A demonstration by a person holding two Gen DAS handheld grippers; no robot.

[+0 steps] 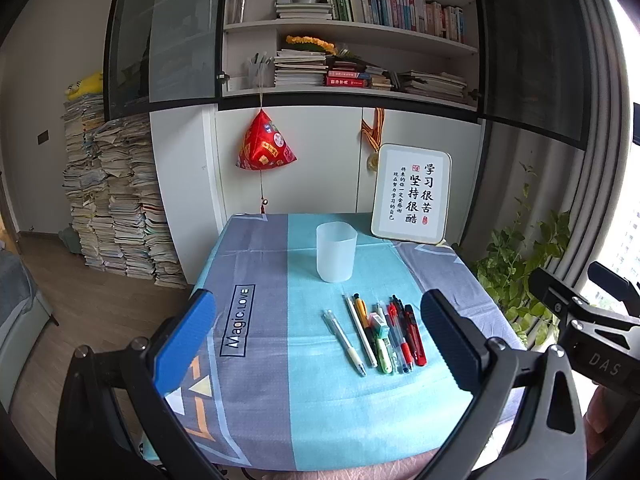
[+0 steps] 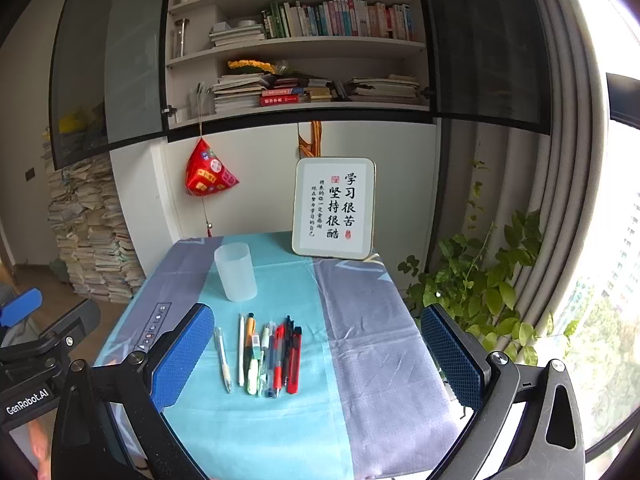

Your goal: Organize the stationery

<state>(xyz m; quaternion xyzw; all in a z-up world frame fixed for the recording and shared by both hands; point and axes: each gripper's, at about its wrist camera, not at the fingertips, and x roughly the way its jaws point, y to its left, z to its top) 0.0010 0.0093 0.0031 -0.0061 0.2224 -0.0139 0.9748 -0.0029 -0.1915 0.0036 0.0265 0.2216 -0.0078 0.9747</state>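
Left gripper (image 1: pixel 318 328): fingers wide, empty, above the counter's (image 1: pixel 320 412) near edge.
Right gripper (image 2: pixel 318 354): fingers wide, empty.
Pens (image 1: pixel 376 332): a row lying side by side mid-counter.
Cup (image 1: pixel 336 252): upright, just behind the pens.

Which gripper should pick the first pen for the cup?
Probably left: both are open and empty, but the pens lie between the left gripper fingers; the right gripper centres beside them.

Bookshelf (image 1: pixel 352 28) above white cabinets (image 1: pixel 288 160); wooden floor (image 1: pixel 108 300), daylit window (image 2: pixel 616 240).
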